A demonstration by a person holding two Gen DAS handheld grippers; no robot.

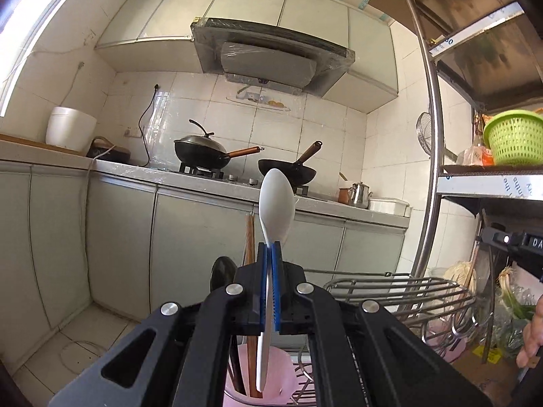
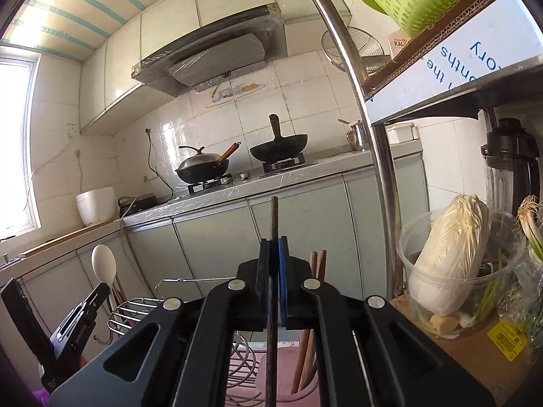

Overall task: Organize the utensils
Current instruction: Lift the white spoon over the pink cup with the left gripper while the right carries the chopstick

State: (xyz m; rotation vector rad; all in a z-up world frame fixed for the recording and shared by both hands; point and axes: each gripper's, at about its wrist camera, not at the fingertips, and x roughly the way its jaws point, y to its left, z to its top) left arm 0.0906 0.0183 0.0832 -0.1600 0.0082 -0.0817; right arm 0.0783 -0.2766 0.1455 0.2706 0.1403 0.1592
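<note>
My left gripper (image 1: 270, 247) is shut on a white plastic spoon (image 1: 275, 200), held upright by its handle with the bowl on top. Below it stands a pink cup (image 1: 275, 373) with wooden chopsticks (image 1: 250, 234) and a dark spoon (image 1: 222, 273) in it. My right gripper (image 2: 273, 242) is shut on a single dark chopstick (image 2: 274, 217) that stands upright. The pink cup (image 2: 288, 369) with wooden chopsticks (image 2: 319, 266) is right under it. In the right wrist view the left gripper (image 2: 101, 288) and its white spoon (image 2: 103, 266) show at lower left.
A wire dish rack (image 1: 400, 288) lies beside the cup. A steel shelf post (image 2: 380, 156) rises on the right, with a green basket (image 1: 514, 137) above and a cabbage in a clear tub (image 2: 451, 257) below. Two woks (image 1: 200, 151) sit on the stove across the room. A hand (image 1: 532, 335) shows at right.
</note>
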